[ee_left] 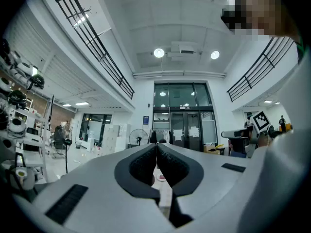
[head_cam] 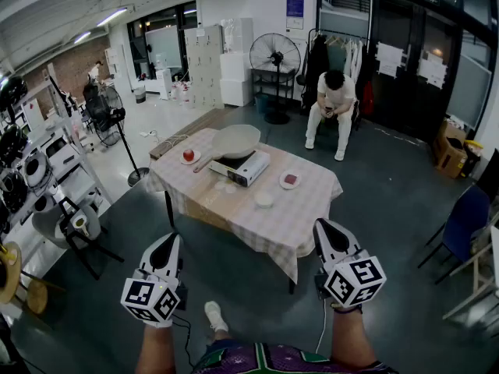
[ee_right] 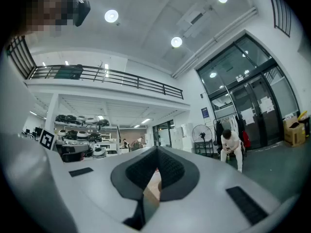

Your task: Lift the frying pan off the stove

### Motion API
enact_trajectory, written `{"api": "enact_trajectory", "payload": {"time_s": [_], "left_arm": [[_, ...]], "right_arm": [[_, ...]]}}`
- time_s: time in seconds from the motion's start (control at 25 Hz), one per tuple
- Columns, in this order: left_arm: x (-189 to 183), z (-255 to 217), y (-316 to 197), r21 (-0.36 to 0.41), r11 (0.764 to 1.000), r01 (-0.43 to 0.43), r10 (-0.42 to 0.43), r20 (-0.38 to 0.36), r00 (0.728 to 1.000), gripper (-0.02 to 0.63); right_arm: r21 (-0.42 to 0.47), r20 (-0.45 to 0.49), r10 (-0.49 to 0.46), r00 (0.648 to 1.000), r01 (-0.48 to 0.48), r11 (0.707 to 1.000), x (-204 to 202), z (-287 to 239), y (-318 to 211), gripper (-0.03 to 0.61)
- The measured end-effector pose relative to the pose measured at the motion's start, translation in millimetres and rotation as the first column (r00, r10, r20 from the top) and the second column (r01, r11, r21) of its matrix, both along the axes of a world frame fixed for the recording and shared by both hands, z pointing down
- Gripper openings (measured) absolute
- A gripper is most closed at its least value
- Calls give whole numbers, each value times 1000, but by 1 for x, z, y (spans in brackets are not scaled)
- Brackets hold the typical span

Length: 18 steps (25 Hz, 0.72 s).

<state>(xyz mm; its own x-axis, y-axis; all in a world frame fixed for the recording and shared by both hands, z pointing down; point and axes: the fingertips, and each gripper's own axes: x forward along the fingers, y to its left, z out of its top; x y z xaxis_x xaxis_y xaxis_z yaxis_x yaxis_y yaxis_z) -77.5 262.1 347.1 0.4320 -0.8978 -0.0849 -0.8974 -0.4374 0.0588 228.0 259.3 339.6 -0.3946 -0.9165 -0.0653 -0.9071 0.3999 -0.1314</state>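
Observation:
A pale frying pan [head_cam: 234, 141] with a long handle rests on a white portable stove [head_cam: 242, 167] on the checkered table [head_cam: 292, 220], far ahead of me. My left gripper [head_cam: 167, 248] and right gripper [head_cam: 326, 233] are held low in front of my body, well short of the table. Both have their jaws closed together with nothing between them. In the left gripper view the left gripper [ee_left: 156, 146] has its tips touching, and in the right gripper view the right gripper [ee_right: 156, 150] looks the same.
On the table are a red apple on a plate [head_cam: 189, 156], a small plate with red food [head_cam: 290, 180] and a white bowl [head_cam: 263, 199]. A person sits on a chair [head_cam: 333, 107] behind the table, beside a standing fan [head_cam: 274, 56]. Shelves of equipment [head_cam: 31, 170] line the left; a blue chair [head_cam: 461, 223] stands right.

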Motion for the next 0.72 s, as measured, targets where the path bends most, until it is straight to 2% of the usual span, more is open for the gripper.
{"api": "enact_trajectory", "payload": {"time_s": [0.16,0.72], "left_arm": [[1,-3,2,5,1000,5,-5,18,1000,23],[-9,-1,9,-1,1000,12,-12,-1,1000,23]], "right_arm": [[7,-12,-1,1000,1,1000,-3,-5,0,5],[20,-22,-20,1000,21,1000,-16,-4,4,5]]}}
